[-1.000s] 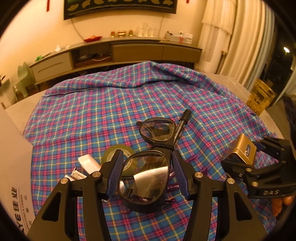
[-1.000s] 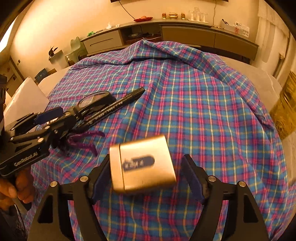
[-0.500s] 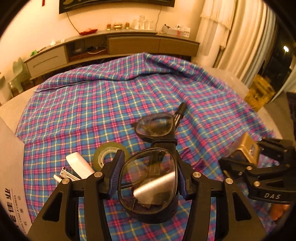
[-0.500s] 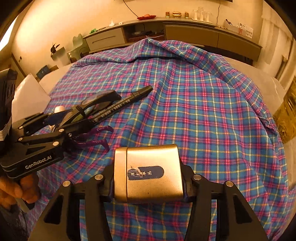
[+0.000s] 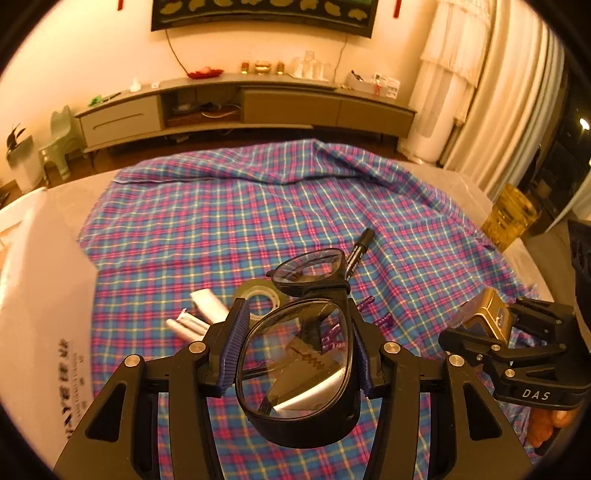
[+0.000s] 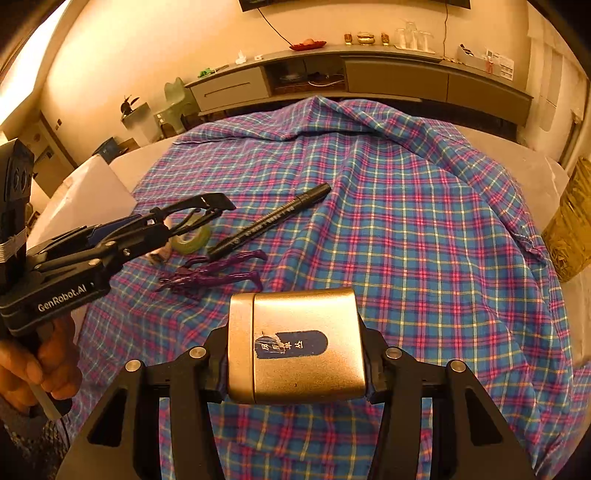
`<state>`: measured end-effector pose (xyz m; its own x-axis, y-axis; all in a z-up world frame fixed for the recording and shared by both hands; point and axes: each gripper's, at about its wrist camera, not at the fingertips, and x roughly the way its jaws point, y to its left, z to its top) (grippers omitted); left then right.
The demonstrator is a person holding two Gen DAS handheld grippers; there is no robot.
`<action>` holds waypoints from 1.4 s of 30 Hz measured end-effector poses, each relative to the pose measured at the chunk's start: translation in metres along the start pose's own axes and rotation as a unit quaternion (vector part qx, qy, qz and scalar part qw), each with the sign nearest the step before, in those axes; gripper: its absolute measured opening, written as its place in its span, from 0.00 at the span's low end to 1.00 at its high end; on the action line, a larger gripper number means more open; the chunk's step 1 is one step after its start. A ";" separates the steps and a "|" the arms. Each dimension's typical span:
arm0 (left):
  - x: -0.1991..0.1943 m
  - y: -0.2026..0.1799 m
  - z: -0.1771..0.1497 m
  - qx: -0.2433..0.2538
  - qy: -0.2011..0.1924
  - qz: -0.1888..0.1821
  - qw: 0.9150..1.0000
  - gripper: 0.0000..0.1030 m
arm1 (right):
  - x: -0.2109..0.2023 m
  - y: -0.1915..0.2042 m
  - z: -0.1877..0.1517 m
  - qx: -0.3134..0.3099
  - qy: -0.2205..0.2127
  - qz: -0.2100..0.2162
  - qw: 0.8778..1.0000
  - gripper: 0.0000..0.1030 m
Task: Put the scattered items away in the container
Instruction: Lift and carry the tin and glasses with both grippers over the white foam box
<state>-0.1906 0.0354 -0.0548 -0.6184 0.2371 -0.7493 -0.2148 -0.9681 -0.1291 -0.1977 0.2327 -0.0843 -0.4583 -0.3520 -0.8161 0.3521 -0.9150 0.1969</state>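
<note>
Pinching glasses (image 5: 295, 365) in left gripper (image 5: 295, 350), gold tin (image 6: 295, 350) in right gripper (image 6: 295, 362)

Warm amber indoor light tints both views, brightest on the back wall (image 5: 92, 55) and at the upper left corner of the right wrist view. Fisheye distortion bows the sideboard (image 6: 369, 74) and blackens the corners. Focus is sharp throughout; reflections glaze the near lens of the glasses (image 5: 295, 369).

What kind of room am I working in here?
Most likely a home living room: a long low media cabinet under a wall-mounted screen, floor-length curtains, and a table draped in a plaid cloth.
</note>
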 end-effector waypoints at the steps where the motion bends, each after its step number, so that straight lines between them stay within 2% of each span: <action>1: -0.005 0.000 -0.001 0.000 -0.002 0.000 1.000 0.50 | -0.002 0.002 0.000 -0.001 -0.002 0.003 1.000 0.50; 16: -0.053 0.000 -0.023 0.000 -0.011 0.009 1.000 0.50 | -0.025 0.028 -0.019 -0.019 -0.009 0.026 0.999 0.51; 27: -0.090 0.002 -0.028 -0.008 -0.040 0.004 0.999 0.50 | -0.045 0.058 -0.036 -0.025 -0.031 0.032 0.999 0.51; 33: -0.118 0.018 -0.030 -0.037 -0.063 -0.007 0.997 0.50 | -0.052 0.085 -0.047 -0.047 -0.043 0.019 0.998 0.51; 42: -0.152 0.037 -0.037 -0.059 -0.092 -0.023 0.994 0.50 | -0.057 0.121 -0.073 -0.039 -0.047 0.030 0.998 0.51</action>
<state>-0.0766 -0.0397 0.0300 -0.7395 0.2825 -0.6110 -0.1631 -0.9558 -0.2445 -0.0700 0.1567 -0.0535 -0.5075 -0.4264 -0.7488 0.4416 -0.8749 0.1989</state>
